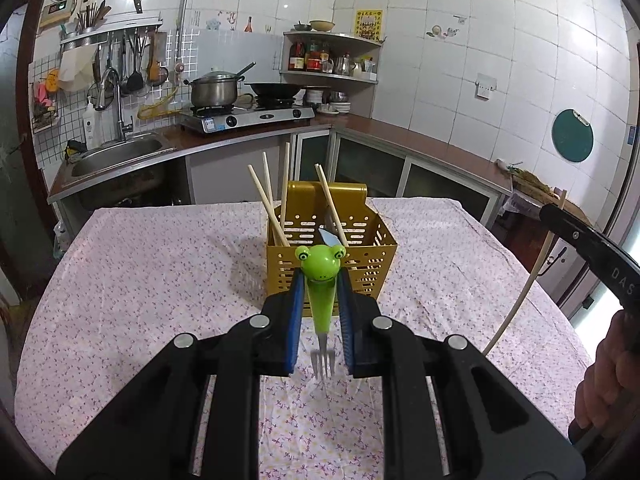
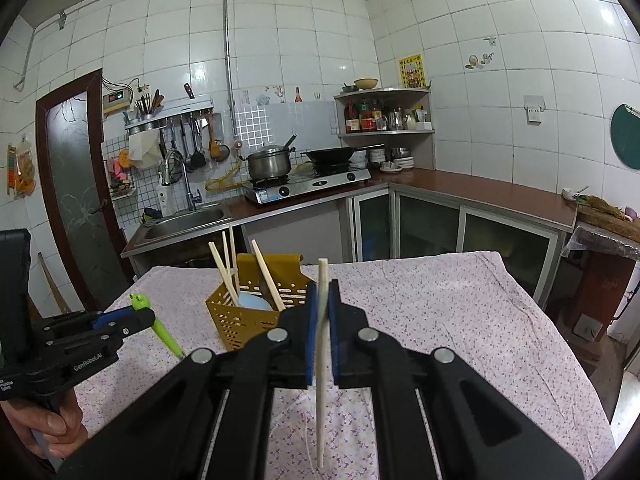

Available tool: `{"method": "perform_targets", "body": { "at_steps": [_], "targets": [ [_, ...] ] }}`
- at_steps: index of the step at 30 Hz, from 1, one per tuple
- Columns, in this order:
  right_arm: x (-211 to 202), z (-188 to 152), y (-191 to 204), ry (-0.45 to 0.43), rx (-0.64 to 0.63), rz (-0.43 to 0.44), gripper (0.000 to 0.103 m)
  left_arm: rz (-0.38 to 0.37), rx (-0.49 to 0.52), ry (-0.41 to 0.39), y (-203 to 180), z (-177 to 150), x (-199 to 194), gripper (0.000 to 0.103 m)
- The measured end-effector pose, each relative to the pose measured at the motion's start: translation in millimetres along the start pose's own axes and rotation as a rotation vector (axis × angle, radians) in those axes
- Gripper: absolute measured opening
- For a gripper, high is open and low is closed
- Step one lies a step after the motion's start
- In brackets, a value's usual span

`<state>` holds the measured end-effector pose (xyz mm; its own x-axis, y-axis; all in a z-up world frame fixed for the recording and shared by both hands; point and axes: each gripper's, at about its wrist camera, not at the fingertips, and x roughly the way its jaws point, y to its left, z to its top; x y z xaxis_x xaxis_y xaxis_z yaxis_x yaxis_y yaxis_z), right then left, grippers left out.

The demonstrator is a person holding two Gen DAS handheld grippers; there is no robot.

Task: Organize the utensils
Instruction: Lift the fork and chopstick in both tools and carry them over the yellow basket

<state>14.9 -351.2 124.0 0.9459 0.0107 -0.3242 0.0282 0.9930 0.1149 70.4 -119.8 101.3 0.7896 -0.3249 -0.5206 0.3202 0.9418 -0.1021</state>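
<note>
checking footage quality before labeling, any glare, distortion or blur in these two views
Left wrist view: strong fisheye bending of the counter and tile lines, dark vignette corners; the frog fork in the left tool is sharp, and the gold caddy casts a soft shadow leftward. Right wrist view: same curvature, window glare on upper-right tiles, the chopstick in the right tool is crisp.

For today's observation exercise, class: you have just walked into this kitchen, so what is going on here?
A person is sorting utensils at a cloth-covered table, with a tool in each hand. The left tool is shut on a green frog-handled fork, tines pointing down. The right tool grips a single chopstick, held roughly upright. Ahead of both stands a yellow perforated caddy that already holds four chopsticks and what looks like a pale blue spoon. Neither held piece is in the caddy yet.
</note>
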Motion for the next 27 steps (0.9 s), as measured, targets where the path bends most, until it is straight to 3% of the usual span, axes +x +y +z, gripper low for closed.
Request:
{"method": "perform_targets", "body": {
  "at_steps": [27],
  "targets": [
    [-0.8, 5.5, -2.8, -0.012, -0.008, -0.003, 0.006, 0.011, -0.012, -0.051, 8.9, 18.3, -13.5, 0.015]
  ]
}}
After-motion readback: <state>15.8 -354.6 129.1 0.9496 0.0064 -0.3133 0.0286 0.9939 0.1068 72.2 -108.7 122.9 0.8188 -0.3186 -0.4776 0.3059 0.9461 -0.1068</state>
